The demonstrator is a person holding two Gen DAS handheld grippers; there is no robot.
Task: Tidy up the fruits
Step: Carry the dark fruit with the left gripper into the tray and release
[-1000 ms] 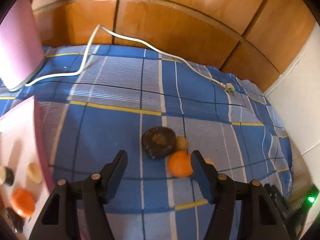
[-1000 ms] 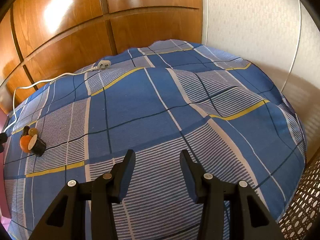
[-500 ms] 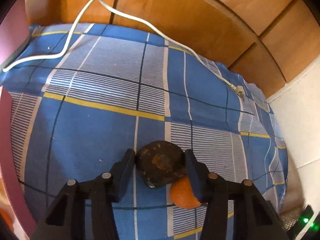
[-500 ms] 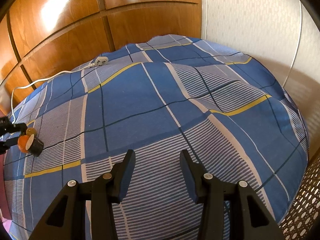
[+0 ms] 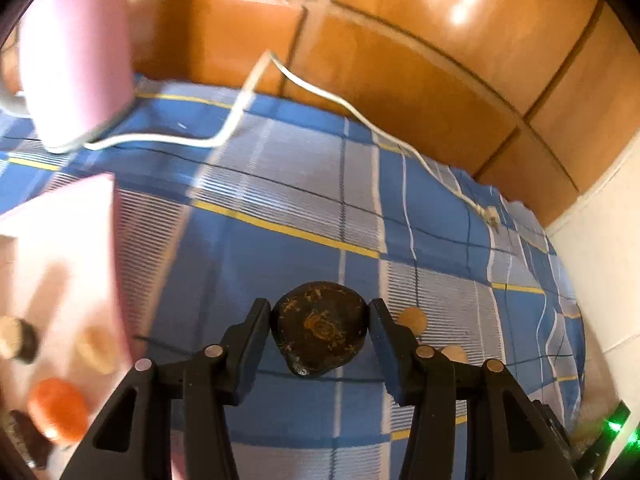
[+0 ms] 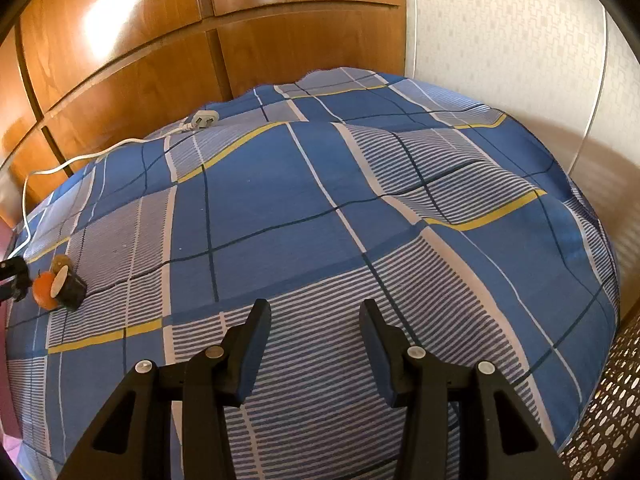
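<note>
My left gripper [image 5: 320, 330] clamps the dark round fruit [image 5: 320, 330] above the blue plaid sheet [image 5: 280, 264]; my right gripper [image 6: 314, 344] hangs open, empty.

A blue plaid sheet [image 6: 320, 220] covers the bed, a white cable [image 5: 320, 92] trails across it to a plug [image 6: 205, 118] near the wooden panels [image 6: 160, 60], with patterned wallpaper [image 6: 500, 40] alongside.
</note>
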